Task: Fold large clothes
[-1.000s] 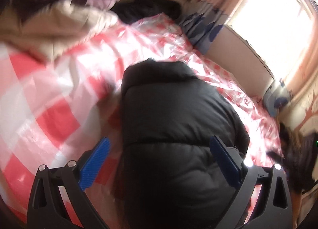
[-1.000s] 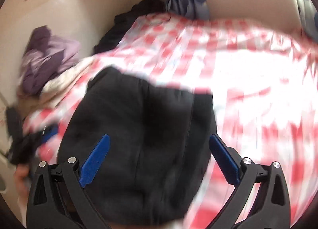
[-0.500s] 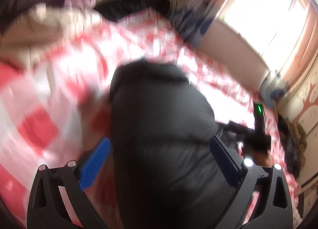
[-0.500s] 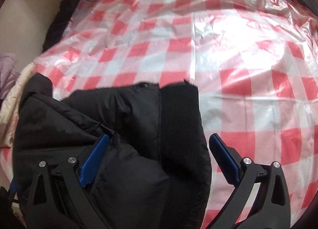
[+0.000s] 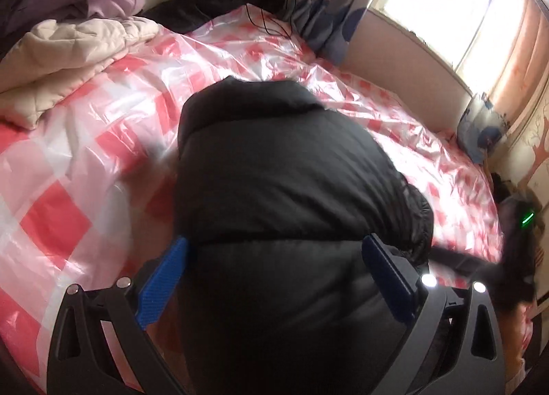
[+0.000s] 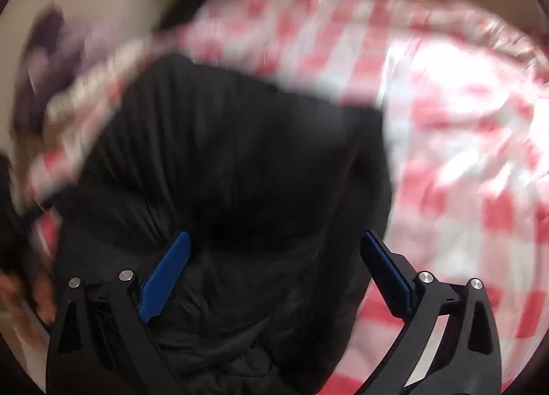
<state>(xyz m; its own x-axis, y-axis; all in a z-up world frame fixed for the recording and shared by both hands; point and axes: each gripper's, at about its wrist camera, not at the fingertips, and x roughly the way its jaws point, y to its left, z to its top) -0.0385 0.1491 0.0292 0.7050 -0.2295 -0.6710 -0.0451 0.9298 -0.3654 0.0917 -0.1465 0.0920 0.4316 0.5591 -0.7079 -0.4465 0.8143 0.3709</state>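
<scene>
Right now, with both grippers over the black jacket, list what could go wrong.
1. The puffy black jacket may spring out of its fold; both grippers, left and right, are open.
2. The glossy plastic sheet could let it slide.
3. The right wrist view is blurred, so aim is uncertain.

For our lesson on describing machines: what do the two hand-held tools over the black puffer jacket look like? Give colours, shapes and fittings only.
Both match. The left tool has black plastic arms with triangular cut-outs, silver round pivot bolts, and flat blue textured finger pads. The right tool has the same black frame, silver bolts and blue pads. No cables or sleeves show on them.
</scene>
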